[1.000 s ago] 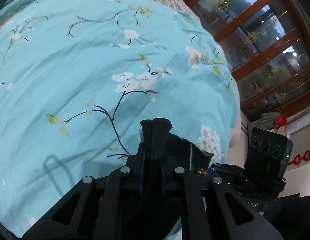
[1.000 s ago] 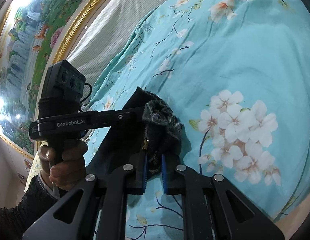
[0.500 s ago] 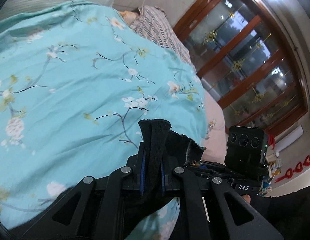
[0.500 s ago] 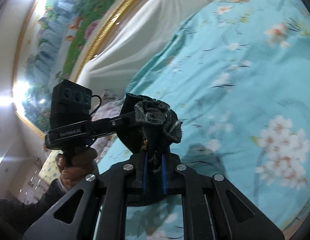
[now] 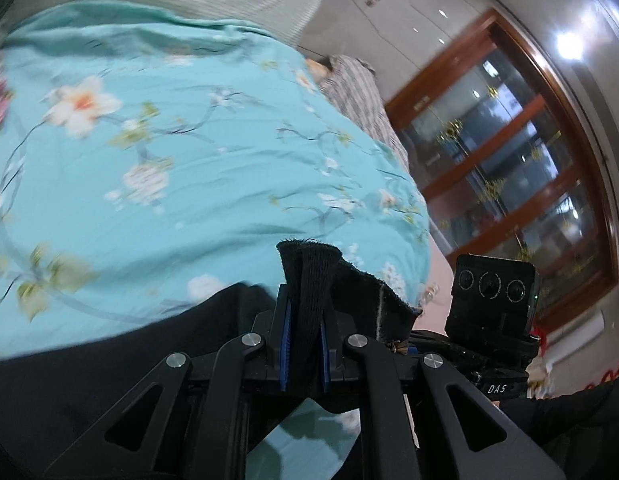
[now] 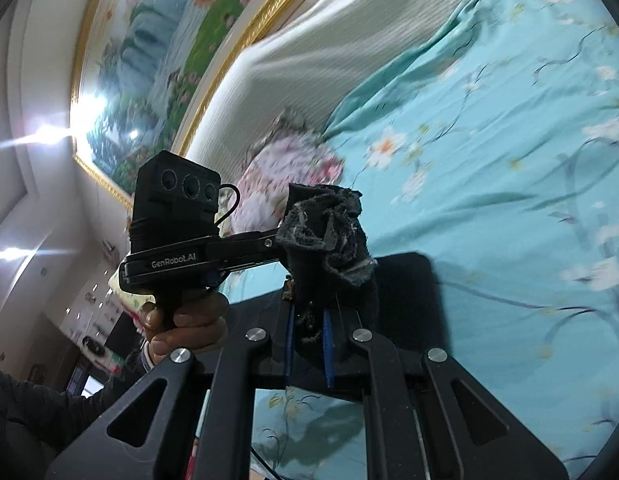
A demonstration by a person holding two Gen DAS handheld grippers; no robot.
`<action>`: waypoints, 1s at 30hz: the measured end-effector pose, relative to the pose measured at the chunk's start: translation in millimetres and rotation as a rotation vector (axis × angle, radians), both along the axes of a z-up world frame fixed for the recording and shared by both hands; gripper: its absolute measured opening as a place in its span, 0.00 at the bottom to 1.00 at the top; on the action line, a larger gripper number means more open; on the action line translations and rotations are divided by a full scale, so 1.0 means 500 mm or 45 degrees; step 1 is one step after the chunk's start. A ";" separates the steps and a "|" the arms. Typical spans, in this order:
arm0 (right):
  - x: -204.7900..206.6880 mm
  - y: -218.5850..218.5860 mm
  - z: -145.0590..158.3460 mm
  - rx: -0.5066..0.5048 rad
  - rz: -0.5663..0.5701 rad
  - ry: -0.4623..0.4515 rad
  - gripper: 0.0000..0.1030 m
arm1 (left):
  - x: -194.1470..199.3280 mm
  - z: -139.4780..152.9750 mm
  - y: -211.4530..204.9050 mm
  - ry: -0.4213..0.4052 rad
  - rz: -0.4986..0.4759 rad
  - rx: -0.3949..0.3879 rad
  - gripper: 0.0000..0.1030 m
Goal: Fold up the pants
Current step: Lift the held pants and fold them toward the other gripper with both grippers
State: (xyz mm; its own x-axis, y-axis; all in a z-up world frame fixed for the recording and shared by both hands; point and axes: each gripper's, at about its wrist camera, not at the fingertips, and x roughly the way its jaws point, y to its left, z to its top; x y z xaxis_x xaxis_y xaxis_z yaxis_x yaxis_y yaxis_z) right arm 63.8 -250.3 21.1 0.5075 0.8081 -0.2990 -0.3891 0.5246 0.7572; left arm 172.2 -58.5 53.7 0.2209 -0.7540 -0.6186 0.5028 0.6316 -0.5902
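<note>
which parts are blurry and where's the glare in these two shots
Left wrist view: bedspread smeared by motion, pants in the claw sharp, ceiling lamp flares. Right wrist view: bedspread blurred, strong starburst glare beside the painting.

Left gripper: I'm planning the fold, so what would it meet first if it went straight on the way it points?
Probably the teal floral bedspread just beyond the pants that the left gripper pinches; depth is unclear.

Bedsheet (image 5: 157,168) motion-blurred; pants (image 5: 109,360) cut off by bottom edge, behind fingers (image 5: 284,344).
</note>
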 end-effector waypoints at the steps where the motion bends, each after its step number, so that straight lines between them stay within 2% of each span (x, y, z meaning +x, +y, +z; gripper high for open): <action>1: 0.004 0.014 -0.005 -0.003 0.018 0.007 0.12 | -0.003 -0.008 0.016 0.005 0.019 0.002 0.10; 13: 0.021 0.125 -0.068 -0.130 0.108 0.066 0.14 | -0.015 -0.120 0.124 0.114 0.175 -0.008 0.10; 21: 0.024 0.164 -0.093 -0.200 0.147 0.091 0.15 | -0.036 -0.156 0.171 0.145 0.257 -0.030 0.12; 24: 0.024 0.178 -0.096 -0.219 0.162 0.087 0.20 | -0.042 -0.165 0.188 0.162 0.294 -0.047 0.13; 26: 0.022 0.186 -0.097 -0.221 0.181 0.084 0.30 | -0.044 -0.168 0.198 0.174 0.318 -0.065 0.13; 28: 0.019 0.195 -0.096 -0.220 0.207 0.074 0.36 | -0.048 -0.169 0.210 0.177 0.340 -0.075 0.13; 30: 0.014 0.204 -0.093 -0.237 0.219 0.062 0.38 | -0.053 -0.168 0.219 0.174 0.354 -0.081 0.13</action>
